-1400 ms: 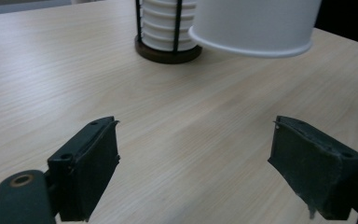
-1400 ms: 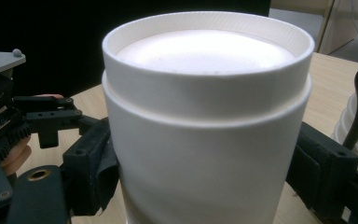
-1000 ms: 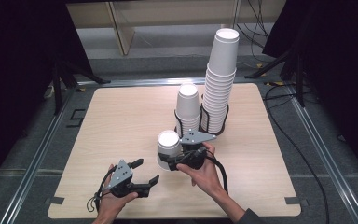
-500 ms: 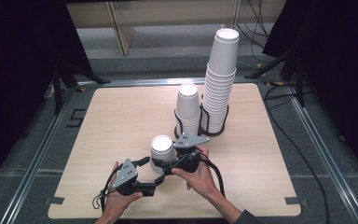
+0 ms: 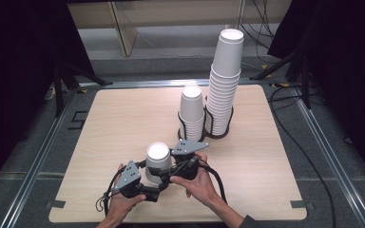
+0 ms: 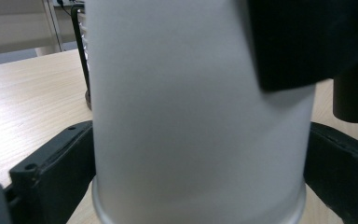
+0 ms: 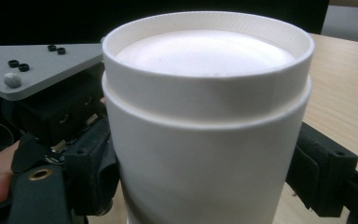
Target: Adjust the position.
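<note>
The upside-down white paper cup [image 5: 158, 159] stands near the front edge of the pale wooden bench [image 5: 123, 118], between both hands and well apart from the two cup stacks in black wire holders [image 5: 204, 130]. The right gripper [image 5: 173, 172] clamps its fingers on the cup's smooth, tapered wall; the left gripper [image 5: 153, 190] has just been opening its fingers, which now flank the cup's lower wall at full spread. Light, thin and easily crushed, the cup is probably best held low near the stiffer rolled rim, gently.
</note>
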Demonstrator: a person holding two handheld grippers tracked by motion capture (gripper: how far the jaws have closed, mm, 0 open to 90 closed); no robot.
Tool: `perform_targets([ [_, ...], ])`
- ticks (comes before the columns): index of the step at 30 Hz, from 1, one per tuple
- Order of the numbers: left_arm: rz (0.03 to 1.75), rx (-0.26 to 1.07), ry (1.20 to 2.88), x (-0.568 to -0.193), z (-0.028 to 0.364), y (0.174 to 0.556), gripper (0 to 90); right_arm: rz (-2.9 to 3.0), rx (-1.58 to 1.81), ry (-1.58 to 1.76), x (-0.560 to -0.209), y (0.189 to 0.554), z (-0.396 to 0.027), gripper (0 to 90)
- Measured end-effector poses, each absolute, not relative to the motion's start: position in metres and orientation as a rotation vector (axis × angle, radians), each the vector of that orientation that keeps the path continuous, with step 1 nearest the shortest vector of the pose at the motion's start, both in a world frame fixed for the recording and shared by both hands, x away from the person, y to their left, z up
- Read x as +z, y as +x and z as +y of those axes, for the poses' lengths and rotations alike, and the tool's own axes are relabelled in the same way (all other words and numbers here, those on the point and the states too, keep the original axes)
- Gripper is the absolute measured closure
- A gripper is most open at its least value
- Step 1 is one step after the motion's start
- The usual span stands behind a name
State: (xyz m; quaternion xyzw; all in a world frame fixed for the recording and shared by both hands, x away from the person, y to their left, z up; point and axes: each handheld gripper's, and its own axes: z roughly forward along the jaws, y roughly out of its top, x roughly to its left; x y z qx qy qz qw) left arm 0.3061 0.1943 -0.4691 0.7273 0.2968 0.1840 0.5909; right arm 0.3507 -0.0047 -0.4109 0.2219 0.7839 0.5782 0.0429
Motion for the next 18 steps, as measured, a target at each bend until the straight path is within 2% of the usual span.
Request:
perform_targets([
  [10,0.689,0.409,1.656,-0.4695,0.1939,0.3083,0.0,2.399,1.798,0.683,-0.4107,0.3481,-0.0034,20.7],
  [13,0.707,0.402,1.664,-0.4684,0.1956,0.3083,5.2,2.402,1.814,0.690,-0.4124,0.3476,-0.0017,20.7],
  [18,0.692,0.407,1.675,-0.4678,0.1958,0.3069,8.1,2.409,1.806,0.699,-0.4129,0.3485,-0.0029,19.9],
])
